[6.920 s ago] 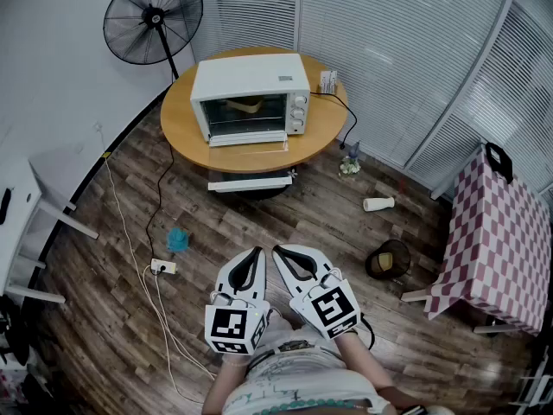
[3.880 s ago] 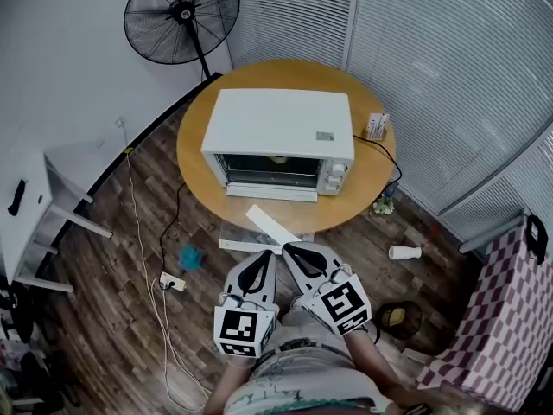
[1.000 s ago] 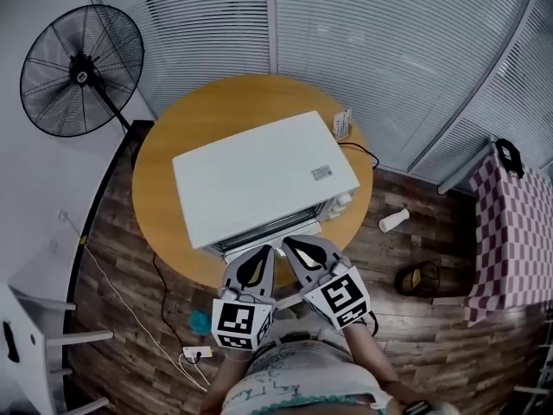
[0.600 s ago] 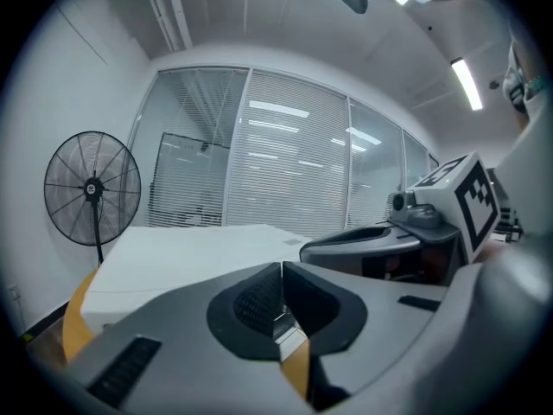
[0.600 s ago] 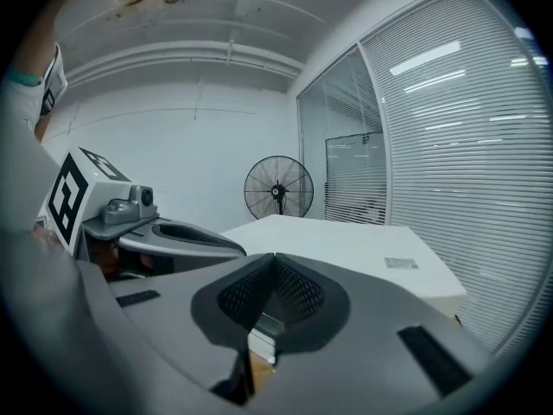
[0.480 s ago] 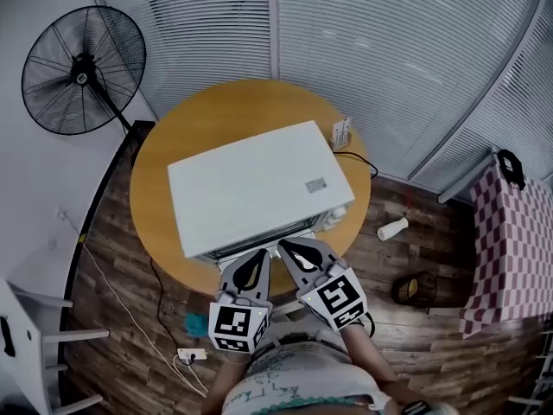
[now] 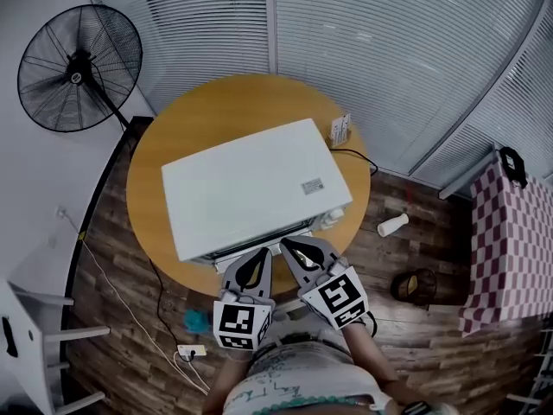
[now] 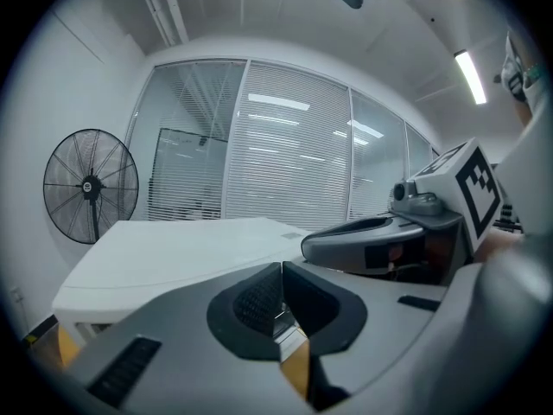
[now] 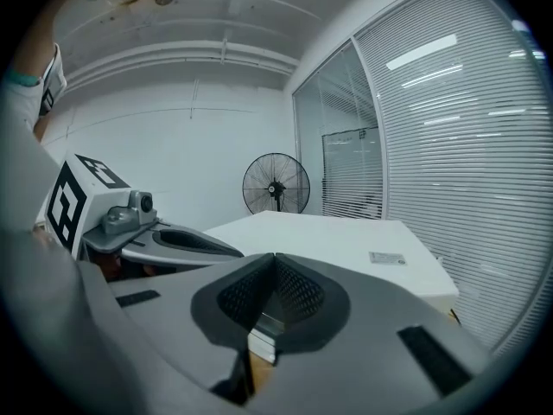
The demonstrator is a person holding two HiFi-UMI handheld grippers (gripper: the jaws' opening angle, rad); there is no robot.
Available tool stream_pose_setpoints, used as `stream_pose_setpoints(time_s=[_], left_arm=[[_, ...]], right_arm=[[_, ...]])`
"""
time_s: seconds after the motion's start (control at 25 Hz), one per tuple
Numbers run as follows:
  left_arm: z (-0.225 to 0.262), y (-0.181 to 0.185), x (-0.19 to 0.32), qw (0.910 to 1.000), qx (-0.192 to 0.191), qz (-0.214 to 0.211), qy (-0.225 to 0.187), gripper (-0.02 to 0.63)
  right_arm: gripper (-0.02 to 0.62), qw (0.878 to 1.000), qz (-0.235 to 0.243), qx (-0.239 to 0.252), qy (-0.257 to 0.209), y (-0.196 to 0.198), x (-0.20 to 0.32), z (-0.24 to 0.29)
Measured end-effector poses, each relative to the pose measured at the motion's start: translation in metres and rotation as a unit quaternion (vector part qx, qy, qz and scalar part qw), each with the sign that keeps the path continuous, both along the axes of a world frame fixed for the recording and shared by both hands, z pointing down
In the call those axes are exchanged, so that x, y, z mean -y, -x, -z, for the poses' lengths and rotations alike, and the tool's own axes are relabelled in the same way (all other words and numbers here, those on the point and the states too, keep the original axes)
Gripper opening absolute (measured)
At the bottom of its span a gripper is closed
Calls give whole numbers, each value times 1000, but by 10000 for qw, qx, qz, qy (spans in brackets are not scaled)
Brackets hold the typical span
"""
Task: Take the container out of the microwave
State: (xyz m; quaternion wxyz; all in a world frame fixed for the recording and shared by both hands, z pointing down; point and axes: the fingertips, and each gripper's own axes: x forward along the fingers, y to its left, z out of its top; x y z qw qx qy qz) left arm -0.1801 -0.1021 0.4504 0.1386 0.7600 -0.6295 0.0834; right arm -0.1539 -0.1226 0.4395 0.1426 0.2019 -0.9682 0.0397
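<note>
A white microwave sits on a round wooden table, seen from above with its front edge toward me. No container shows in any view; the inside of the microwave is hidden. My left gripper and right gripper hang side by side just before that front edge, both shut and empty. In the left gripper view the jaws meet at the left gripper's tip, with the microwave's top beyond. The right gripper likewise points over the microwave's white top.
A black standing fan is at the back left. A small box stands on the table beside the microwave, with a cord running off. On the floor lie a white bottle, a dark bowl and a power strip. A checked tablecloth is at the right.
Over the earlier frames I have come from across the room up to the table. In the last second both grippers edged slightly closer to the microwave's front; both stay shut.
</note>
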Motion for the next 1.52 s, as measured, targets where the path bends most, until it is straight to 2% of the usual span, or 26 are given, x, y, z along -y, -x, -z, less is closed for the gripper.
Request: stream_pose_setpoints(time_s=[0.64, 1.04, 1.4, 1.52], left_arm=[[-45, -1, 17, 9989, 260, -125, 379, 17], [-89, 7, 28, 9951, 707, 25, 689, 17], [-127, 11, 44, 9862, 1365, -14, 939, 17], [-137, 13, 50, 9850, 1398, -42, 1012, 17]], right_arm=[[-6, 9987, -348, -312, 218, -23, 11, -18], [-6, 9985, -394, -338, 178, -30, 26, -18], [-6, 9976, -535, -398, 198, -43, 37, -21], [-6, 9971, -607, -410, 192, -47, 40, -20]])
